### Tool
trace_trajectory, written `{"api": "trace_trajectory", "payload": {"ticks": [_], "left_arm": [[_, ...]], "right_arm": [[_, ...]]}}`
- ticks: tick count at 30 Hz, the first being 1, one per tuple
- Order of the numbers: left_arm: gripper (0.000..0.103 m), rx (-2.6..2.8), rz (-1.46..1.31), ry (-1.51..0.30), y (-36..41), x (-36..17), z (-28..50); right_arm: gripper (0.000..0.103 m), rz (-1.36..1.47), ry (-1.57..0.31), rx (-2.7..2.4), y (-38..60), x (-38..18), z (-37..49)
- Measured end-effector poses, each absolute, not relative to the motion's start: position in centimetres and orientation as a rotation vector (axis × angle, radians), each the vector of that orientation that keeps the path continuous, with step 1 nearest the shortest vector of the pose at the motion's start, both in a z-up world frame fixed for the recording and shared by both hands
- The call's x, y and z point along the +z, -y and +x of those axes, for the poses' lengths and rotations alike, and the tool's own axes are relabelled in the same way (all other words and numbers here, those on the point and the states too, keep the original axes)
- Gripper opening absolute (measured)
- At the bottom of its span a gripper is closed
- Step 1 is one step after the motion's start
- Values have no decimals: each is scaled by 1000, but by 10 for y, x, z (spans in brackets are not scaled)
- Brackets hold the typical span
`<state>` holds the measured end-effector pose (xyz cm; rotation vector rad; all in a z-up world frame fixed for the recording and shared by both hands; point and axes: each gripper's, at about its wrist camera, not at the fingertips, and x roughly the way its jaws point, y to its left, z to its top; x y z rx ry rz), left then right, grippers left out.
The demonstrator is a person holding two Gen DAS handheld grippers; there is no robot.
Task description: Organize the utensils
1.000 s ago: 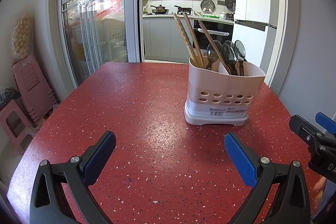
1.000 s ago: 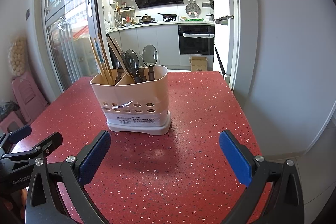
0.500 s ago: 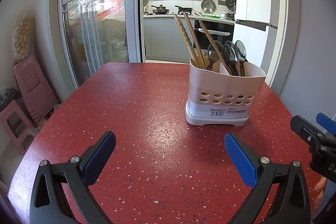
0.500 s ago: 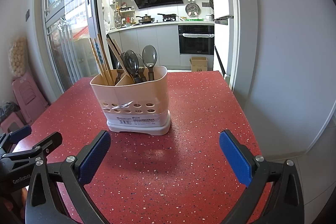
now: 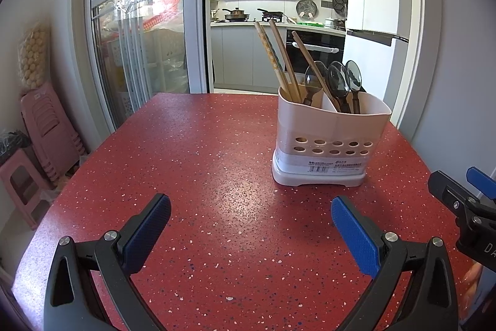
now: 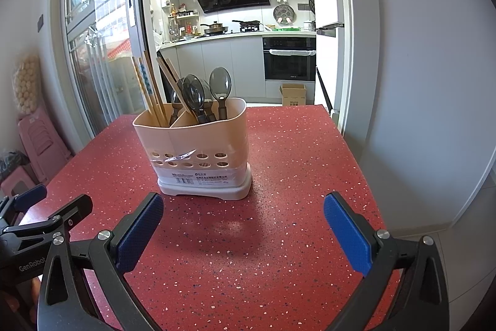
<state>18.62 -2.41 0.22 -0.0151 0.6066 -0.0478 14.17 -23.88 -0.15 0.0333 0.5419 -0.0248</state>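
Observation:
A cream utensil holder (image 5: 330,141) (image 6: 198,151) stands upright on the red speckled table (image 5: 192,163) (image 6: 297,163). Its left compartment holds several wooden chopsticks (image 5: 280,61) (image 6: 148,89); its right one holds three dark spoons (image 5: 341,79) (image 6: 204,92), bowls up. My left gripper (image 5: 248,216) hovers open over the table, short of the holder and left of it, with nothing between its fingers. My right gripper (image 6: 241,216) is open too, empty, just in front of the holder. Each gripper shows at the edge of the other's view.
The table's right edge drops off next to a grey wall (image 6: 418,82). Pink plastic stools (image 5: 40,126) are stacked left of the table by a glass sliding door (image 5: 133,36). A kitchen with an oven (image 6: 290,58) lies beyond the far edge.
The left wrist view has shifted very slightly, so the holder sits a touch lower and to the right. Both grippers stay open and empty; nothing on the table has moved.

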Motion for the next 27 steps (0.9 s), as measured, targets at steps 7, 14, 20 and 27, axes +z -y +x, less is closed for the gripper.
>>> {"api": "trace_trajectory", "payload": {"ticks": [7, 14, 20, 27], "left_arm": [[103, -48, -16, -607, 24, 3, 186], [103, -48, -15, -610, 25, 4, 186], [103, -42, -14, -609, 25, 4, 186], [103, -51, -31, -607, 22, 4, 186]], "right_arm": [[103, 32, -540, -26, 236, -1, 141], [103, 33, -540, -24, 235, 0, 141], [103, 33, -540, -24, 235, 1, 140], [103, 31, -539, -22, 234, 1, 140]]}}
